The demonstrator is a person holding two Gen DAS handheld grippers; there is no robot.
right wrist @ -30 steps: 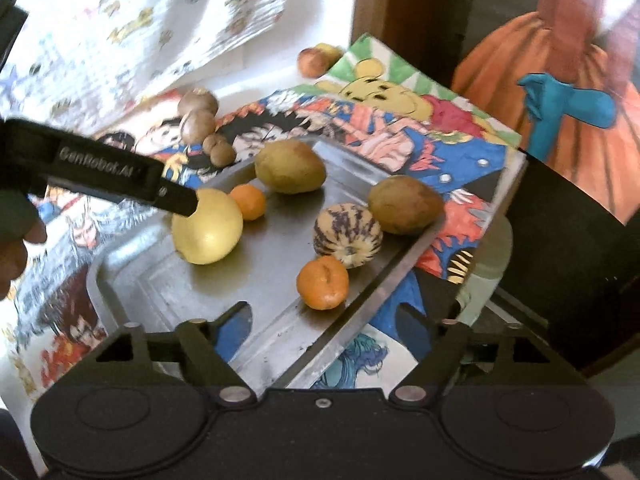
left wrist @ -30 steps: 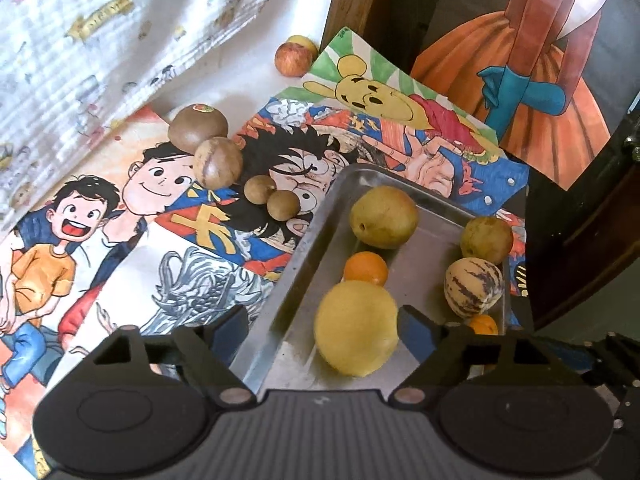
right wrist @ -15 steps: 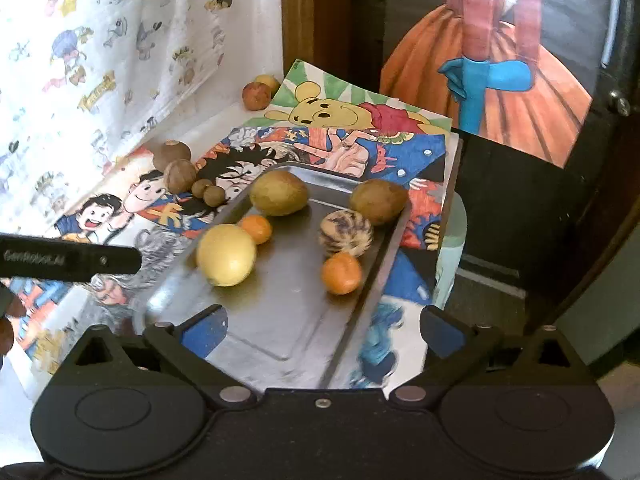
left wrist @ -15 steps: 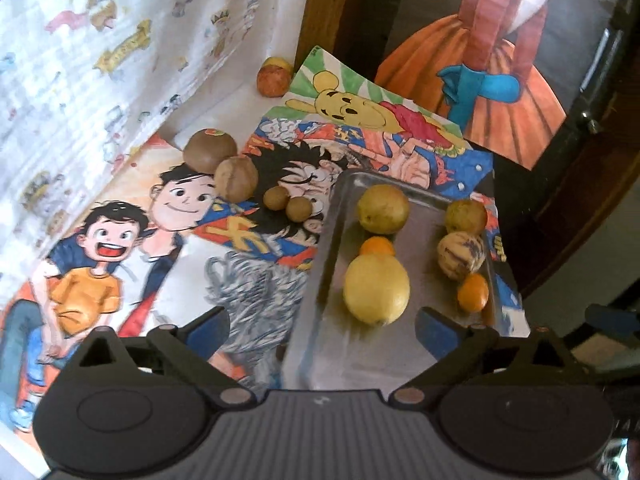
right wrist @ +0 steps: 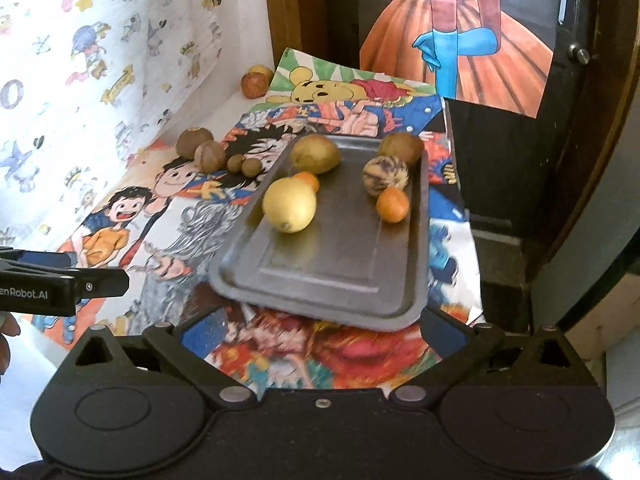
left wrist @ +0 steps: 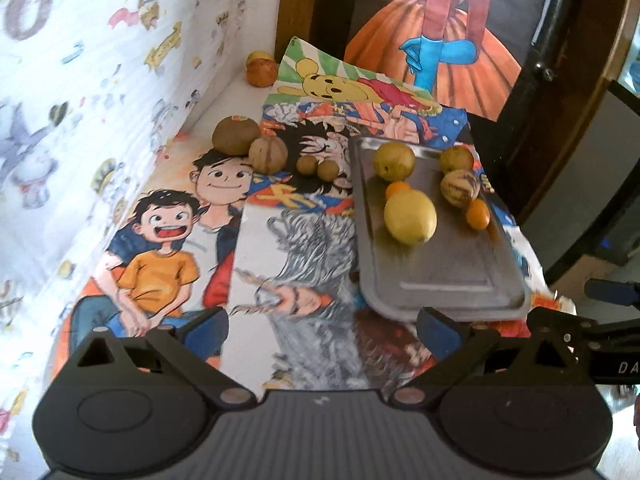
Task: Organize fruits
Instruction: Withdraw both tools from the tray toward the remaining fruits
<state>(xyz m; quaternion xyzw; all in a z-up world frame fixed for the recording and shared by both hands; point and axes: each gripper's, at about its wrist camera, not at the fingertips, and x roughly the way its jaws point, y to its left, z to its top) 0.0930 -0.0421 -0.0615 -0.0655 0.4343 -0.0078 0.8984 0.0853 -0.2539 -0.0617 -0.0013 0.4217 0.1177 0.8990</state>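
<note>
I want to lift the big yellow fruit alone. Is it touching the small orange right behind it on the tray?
Cannot tell. In both wrist views the big yellow fruit overlaps the small orange behind it, so neither contact nor gap shows.

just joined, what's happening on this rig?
A person is sorting fruit with two handheld grippers. Six fruits sit on the metal tray, among them a big yellow fruit and a striped fruit. Six brownish fruits lie off it, four in a row left of the tray. The left gripper and right gripper are both open, jaws just widened, holding nothing.
</note>
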